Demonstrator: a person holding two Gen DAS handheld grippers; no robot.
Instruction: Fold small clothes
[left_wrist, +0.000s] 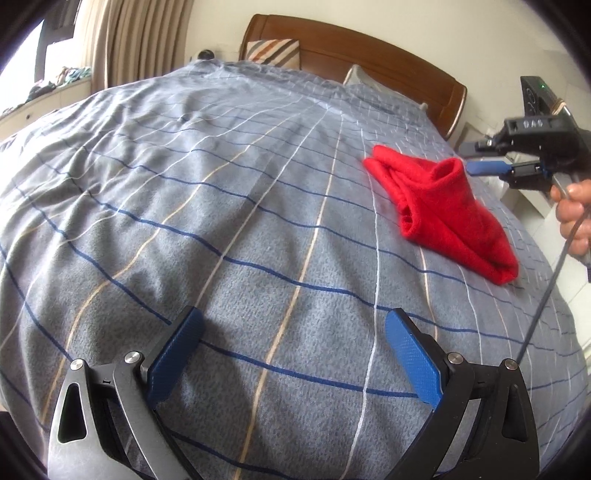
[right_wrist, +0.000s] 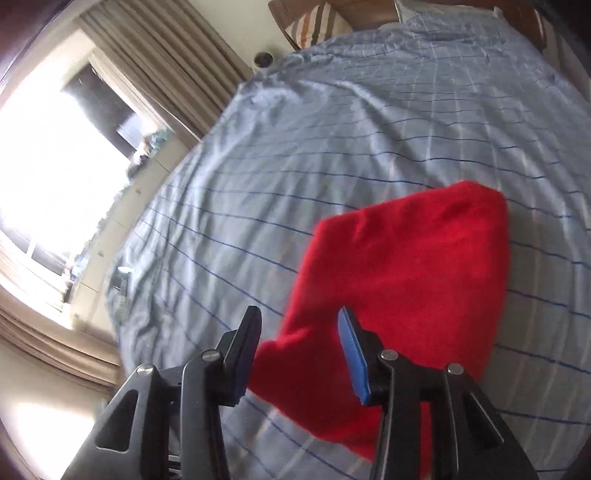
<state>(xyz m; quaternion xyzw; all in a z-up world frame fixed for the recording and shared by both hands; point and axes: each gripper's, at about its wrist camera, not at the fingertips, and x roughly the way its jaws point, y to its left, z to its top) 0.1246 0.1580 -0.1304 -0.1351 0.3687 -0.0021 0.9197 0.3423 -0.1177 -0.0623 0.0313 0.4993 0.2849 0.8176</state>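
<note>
Left hand-held gripper (left_wrist: 293, 354): fingers spread wide apart, nothing between the blue pads (left_wrist: 177, 356); it hangs over a bare stretch of the bed near the foot edge, well apart from the garment.

Right hand-held gripper (right_wrist: 299, 350): fingers apart, gripping nothing; a corner of the red cloth shows in the gap between them, and whether either pad touches it cannot be told. In the left wrist view the same gripper (left_wrist: 480, 162) sits at the right side of the bed, its blue finger tip just beside the raised edge of the garment.

Red garment (left_wrist: 443, 210): a small knitted piece lying on the bed toward its right edge, about midway between headboard and foot. It is folded over on itself, with layered edges bunched at the end nearer the headboard and one fold standing up on the right side. From the right wrist view it (right_wrist: 399, 280) reads as a rough block with a narrow corner reaching toward the gripper.

Bed cover (left_wrist: 221, 206): grey-blue, with a grid of dark blue, white and tan lines, lightly wrinkled.

Headboard (left_wrist: 369, 55): brown wood, at the far end.

Pillow (left_wrist: 273, 51): striped, leaning against the headboard at the far left corner.

Person's hand (left_wrist: 574, 214): holds the right gripper's handle, beyond the bed's right edge.

Curtain (left_wrist: 140, 40): beige, beside the window on the left.
</note>
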